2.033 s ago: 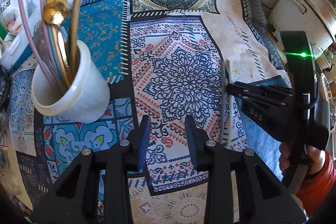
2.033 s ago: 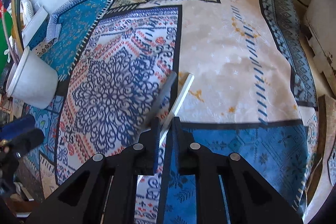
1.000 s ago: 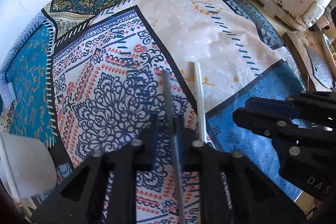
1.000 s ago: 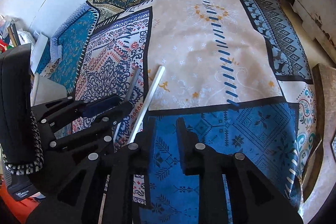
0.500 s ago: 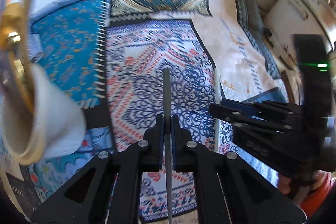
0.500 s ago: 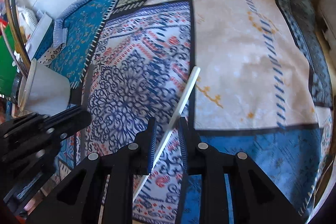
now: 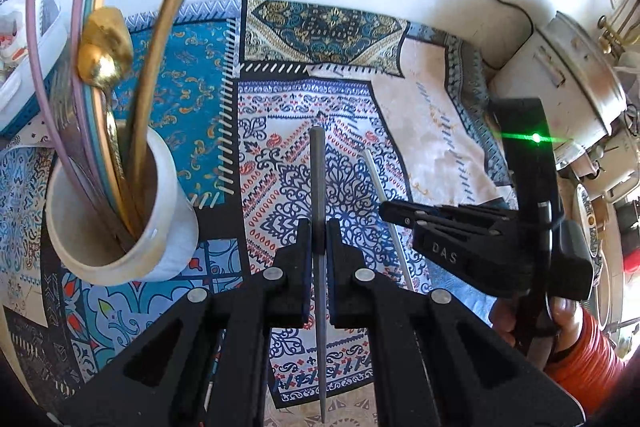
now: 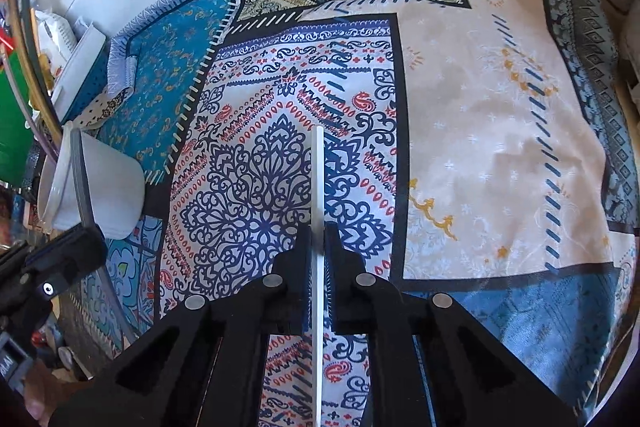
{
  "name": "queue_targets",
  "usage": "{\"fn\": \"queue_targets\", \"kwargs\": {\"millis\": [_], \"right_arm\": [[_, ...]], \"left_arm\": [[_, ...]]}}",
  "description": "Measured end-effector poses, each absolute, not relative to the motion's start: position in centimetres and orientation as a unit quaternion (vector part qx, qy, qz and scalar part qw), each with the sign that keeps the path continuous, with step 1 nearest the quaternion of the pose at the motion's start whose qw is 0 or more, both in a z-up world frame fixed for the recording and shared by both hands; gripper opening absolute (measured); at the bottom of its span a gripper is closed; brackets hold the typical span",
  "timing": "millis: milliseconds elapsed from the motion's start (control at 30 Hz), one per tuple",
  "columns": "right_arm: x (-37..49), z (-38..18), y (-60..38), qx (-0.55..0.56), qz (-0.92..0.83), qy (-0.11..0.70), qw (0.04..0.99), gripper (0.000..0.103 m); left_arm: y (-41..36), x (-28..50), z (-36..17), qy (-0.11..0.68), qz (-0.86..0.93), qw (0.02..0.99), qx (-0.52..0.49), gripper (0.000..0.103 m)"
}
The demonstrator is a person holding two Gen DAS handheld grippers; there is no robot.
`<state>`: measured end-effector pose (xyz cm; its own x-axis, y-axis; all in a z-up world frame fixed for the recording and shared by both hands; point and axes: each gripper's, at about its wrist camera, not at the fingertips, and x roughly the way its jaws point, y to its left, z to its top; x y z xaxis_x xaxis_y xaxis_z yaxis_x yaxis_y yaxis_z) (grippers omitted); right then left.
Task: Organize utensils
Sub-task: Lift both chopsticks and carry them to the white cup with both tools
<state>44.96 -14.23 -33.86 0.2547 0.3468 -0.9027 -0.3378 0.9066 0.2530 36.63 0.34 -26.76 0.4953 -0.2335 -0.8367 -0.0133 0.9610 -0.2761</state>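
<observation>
Cup [image 7: 120, 223]: white holder, my landmark, standing on the patterned cloth [image 7: 360, 107] and already crowded with a gold spoon [image 7: 105, 51], a long gold handle and several pastel sticks, all leaning out to one side.

Left gripper [image 7: 319, 231]: fingers pinched nearly together on a grey stick [image 7: 318, 179], which lies straight along them, its tip pointing away toward the middle of the cloth; it sits just to the right of the cup, above the cloth.

Right gripper [image 8: 318, 239]: fingers closed tight on a white stick [image 8: 317, 179], held the same lengthwise way; it is farther right of the cup than the left one, with the grey stick between.

Why held so: gripped partway along with a long free end ahead, each stick looks ready to be tipped end-first into the cup's mouth.

Step, as I judge it: both sticks appear lifted and carried; neither is in the cup yet.

What the drop calls for: turning the free end down and finding a gap among the leaning handles.

Risk: the crowded mouth could deflect a stick or nudge the cup.
</observation>
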Motion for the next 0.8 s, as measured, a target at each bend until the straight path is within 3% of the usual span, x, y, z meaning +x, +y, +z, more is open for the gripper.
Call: {"fn": "queue_targets", "kwargs": {"millis": [800], "right_arm": [[39.0, -20.2, -15.4, 0.062, 0.213, 0.408, 0.885, 0.006]], "left_arm": [[2.2, 33.7, -16.3, 0.371, -0.093, 0.918, -0.109, 0.004]]}}
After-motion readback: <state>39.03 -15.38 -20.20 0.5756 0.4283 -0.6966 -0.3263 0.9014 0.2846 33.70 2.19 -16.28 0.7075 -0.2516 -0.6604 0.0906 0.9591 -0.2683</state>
